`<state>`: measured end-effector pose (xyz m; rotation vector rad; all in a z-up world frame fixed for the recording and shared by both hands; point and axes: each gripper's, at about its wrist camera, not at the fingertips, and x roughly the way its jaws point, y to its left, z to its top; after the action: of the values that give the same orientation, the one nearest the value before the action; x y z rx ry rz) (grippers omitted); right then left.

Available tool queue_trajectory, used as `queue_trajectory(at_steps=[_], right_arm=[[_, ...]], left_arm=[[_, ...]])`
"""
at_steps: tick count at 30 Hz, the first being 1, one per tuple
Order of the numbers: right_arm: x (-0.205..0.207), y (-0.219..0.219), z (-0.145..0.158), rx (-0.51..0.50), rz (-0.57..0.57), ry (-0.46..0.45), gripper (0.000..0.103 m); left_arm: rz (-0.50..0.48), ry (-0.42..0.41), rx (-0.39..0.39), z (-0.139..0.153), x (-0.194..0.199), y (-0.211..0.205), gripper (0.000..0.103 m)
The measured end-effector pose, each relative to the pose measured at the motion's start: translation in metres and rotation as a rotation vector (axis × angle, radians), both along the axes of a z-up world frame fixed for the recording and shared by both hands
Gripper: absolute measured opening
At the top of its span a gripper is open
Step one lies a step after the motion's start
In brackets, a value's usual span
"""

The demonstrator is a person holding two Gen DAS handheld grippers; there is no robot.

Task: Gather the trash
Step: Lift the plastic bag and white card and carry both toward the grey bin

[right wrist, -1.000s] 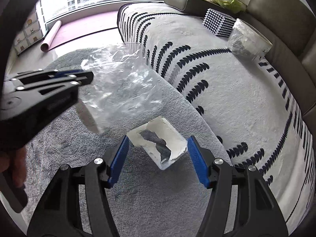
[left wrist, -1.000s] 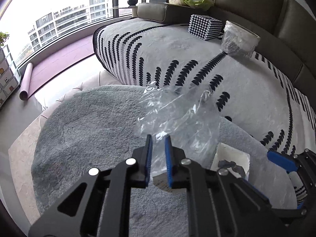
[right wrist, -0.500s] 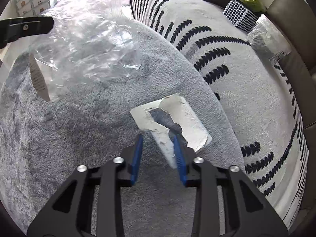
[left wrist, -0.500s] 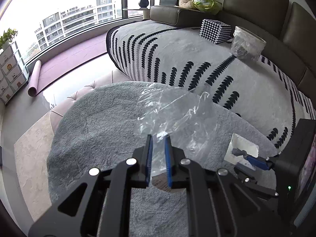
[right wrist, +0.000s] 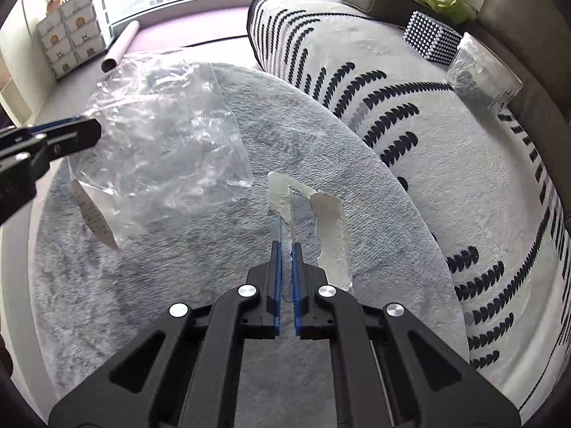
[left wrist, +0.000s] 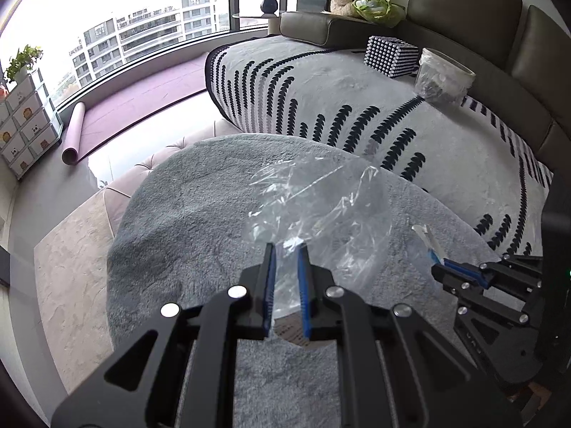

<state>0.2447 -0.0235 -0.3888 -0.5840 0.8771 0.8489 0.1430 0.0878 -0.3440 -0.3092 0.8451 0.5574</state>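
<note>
Over the fuzzy grey rug (right wrist: 150, 321), my right gripper (right wrist: 286, 249) has just been closing, and now it pinches the torn white wrapper (right wrist: 328, 228) by its near edge. My left gripper (left wrist: 287, 249) is shut on the clear plastic bag (left wrist: 321, 207), which hangs crinkly in the air to the left of the wrapper, with its white label (right wrist: 93, 215) at the bottom.

I think this is the picking-up step: one piece of trash in each gripper. The wrapper looks just lifted off the rug, but I cannot tell if its far end touches. Next I should carry both pieces to the lined trash bin (left wrist: 444, 78), which stands well away on the patterned blanket (left wrist: 357, 100) by the sofa (left wrist: 464, 7). The bag is floppy, so I should move gently and keep both grips tight.

The wrapper is long and thin. Its long side points away from me, in line with my gripper fingers, and it stands almost on its edge.
</note>
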Motion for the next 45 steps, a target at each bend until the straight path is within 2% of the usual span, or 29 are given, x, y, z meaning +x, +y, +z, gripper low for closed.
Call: queue_trajectory(at_steps=[8,23,35,45], right_arm=[[-0.042,-0.043,0.024,0.046,0.044,0.016,0.005],[-0.116,-0.180,0.057,0.060,0.088,0.049,0.005],[-0.162,-0.273,0.063,0.058,0.065,0.038,0.005],[-0.218,-0.368,0.062,0.097,0.078,0.021,0.005]], left_arm=[[0.054,0.008,0.025,0.014,-0.045,-0.044,0.013],[0.105,0.060,-0.023,0.036,-0.141,-0.194,0.013],[0.053,0.050,-0.002,0.049,-0.183,-0.278,0.013],[0.095,0.027,0.012,0.049,-0.243,-0.373,0.013]])
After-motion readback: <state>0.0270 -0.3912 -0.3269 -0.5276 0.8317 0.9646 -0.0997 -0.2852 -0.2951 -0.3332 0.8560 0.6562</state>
